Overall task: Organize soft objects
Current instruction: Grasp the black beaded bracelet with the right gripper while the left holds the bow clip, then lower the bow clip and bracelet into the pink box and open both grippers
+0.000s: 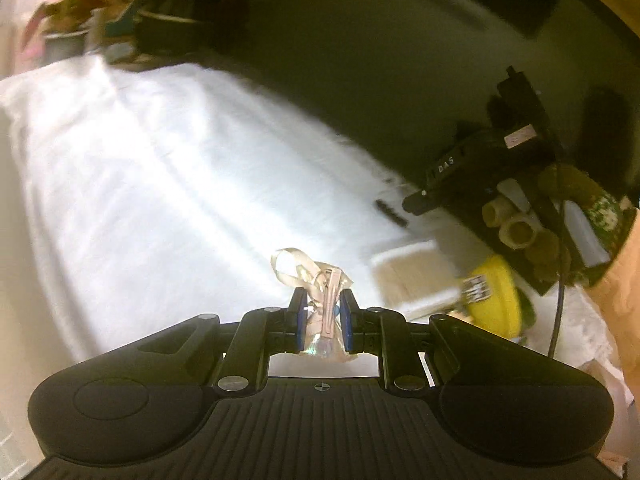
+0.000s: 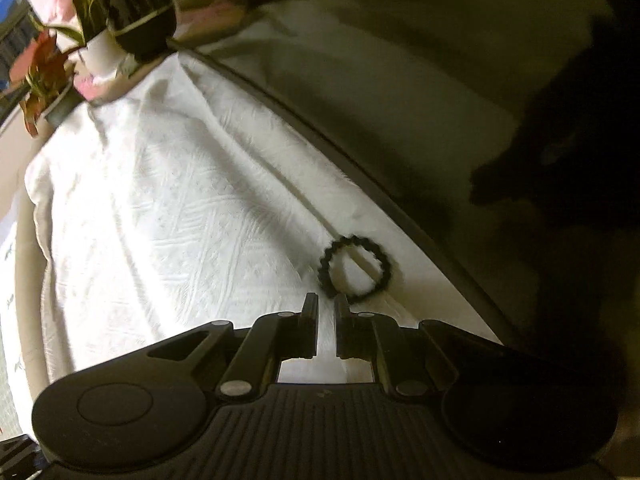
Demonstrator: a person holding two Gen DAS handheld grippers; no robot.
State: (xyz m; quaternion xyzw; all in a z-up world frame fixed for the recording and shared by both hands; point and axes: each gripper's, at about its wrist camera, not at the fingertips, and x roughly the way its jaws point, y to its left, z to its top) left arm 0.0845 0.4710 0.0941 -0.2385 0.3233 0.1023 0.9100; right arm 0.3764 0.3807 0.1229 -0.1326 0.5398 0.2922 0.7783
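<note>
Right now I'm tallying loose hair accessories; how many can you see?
2: a beige ribbon hair clip clamped in the left gripper, a black scrunchie on the white cloth. Others may be hidden.

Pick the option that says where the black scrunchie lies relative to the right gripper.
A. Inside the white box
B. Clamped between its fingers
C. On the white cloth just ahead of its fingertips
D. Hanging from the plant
C: the black scrunchie lies flat on the white cloth, just beyond the right gripper, whose narrowly parted fingers hold nothing.
</note>
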